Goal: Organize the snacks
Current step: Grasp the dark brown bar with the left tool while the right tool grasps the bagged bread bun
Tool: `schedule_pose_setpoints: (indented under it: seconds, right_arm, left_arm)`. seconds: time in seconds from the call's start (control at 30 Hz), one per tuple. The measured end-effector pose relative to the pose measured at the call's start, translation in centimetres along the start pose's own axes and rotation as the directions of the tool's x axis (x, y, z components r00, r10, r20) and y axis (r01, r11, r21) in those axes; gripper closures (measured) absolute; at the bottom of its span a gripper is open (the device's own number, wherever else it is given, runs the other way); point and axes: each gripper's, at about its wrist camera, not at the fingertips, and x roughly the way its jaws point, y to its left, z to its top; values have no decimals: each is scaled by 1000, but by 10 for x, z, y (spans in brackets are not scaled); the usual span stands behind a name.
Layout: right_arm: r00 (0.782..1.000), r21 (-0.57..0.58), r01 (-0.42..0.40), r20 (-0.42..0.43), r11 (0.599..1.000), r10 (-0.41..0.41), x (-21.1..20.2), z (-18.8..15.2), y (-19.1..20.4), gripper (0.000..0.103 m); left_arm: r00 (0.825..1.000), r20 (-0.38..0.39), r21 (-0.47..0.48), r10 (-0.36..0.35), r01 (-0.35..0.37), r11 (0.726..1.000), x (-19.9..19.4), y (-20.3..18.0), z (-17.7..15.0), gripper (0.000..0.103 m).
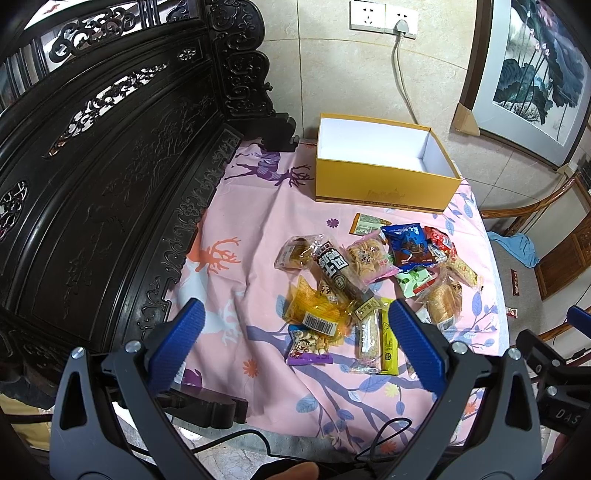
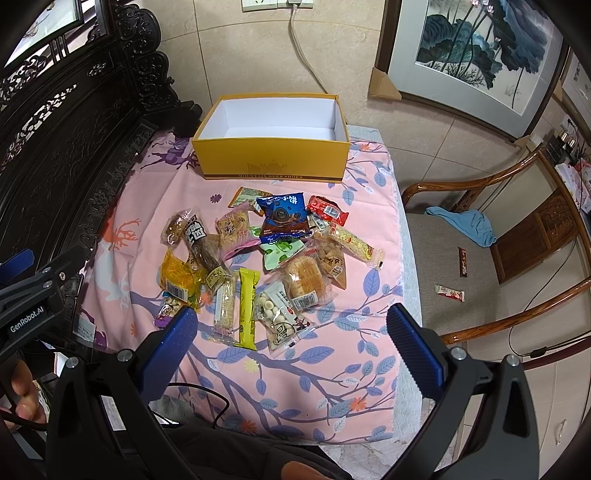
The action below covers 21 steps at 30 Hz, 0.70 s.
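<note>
Yellow box (image 2: 273, 158) upright at counter's far edge, holding nothing, snack packets (image 2: 258, 258) heaped just before it, yellow bar (image 2: 246, 310) lengthwise toward box, left gripper (image 1: 295, 332) and right gripper (image 2: 291, 332) fingers spread, empty.

Purple-edged snack packet (image 2: 167, 312) half hidden behind left blue finger pad (image 2: 173, 343) of right gripper. Green packet (image 2: 282, 253) mostly buried under blue cookie bag (image 2: 282, 214). Print on wrappers too small to read. Framed lotus painting (image 1: 535, 74) cut off by picture edge. Carved dark wood furniture (image 1: 103, 166) runs out of frame. Wall socket (image 2: 277, 3) clipped at top edge. Small items on far sideboard (image 2: 570, 147) too tiny to tell.
</note>
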Motion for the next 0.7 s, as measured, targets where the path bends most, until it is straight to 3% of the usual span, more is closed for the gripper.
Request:
schedule_pose_setpoints:
  seconds: [0.17,0.4,0.57,0.7]
  right_arm:
    - [999,-35,-15,45,999,16,15,-3,-6,1]
    - [994,-64,-101,41,993,104,83,-9,-34,2]
    - [985,-110,-171,7,979,173,135,-10,-42,20]
    - [969,-131,-247,-30,960,245,173,-9,-41,20]
  left_arm:
    - [999,8,-3,-37,37,999,22,8,-4,2]
    - [997,-5,-40,-80,79,996,67,23,-16,2]
    - [997,-11,-39,-76,76,996,89,26,-21,2]
    - [995,-26,-61,-92,90,994,105,27,-21,2]
